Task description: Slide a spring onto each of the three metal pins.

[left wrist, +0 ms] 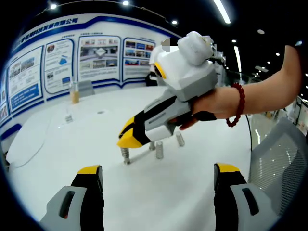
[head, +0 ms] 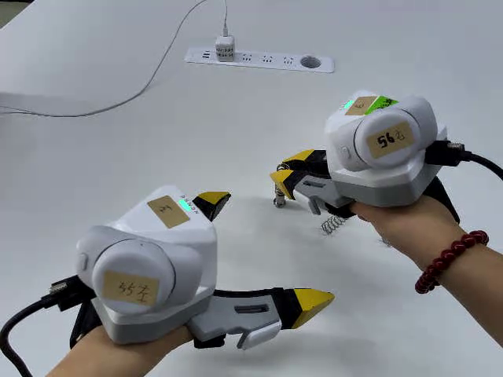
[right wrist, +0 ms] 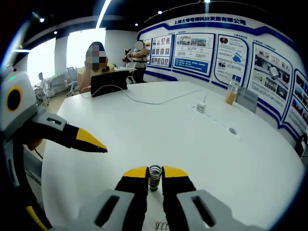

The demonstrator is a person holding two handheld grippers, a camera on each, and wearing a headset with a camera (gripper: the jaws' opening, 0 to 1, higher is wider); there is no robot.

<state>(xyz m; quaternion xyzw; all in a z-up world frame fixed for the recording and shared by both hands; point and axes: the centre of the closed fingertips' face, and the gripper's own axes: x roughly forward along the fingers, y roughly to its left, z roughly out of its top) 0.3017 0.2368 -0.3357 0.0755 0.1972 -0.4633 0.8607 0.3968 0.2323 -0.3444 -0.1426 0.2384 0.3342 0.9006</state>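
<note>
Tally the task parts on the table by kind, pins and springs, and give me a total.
Metal pins: 3
Springs: 2, one spring gripped in the right claw, one loose on the table
Total: 5

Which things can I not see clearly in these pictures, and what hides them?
Left gripper view: the two grey metal pins beneath the white right gripper are too small to show whether springs sit on them.
Head view: that gripper covers both pins.
Right gripper view: the silver coil spring between the shut jaws hides any pin inside it.
</note>
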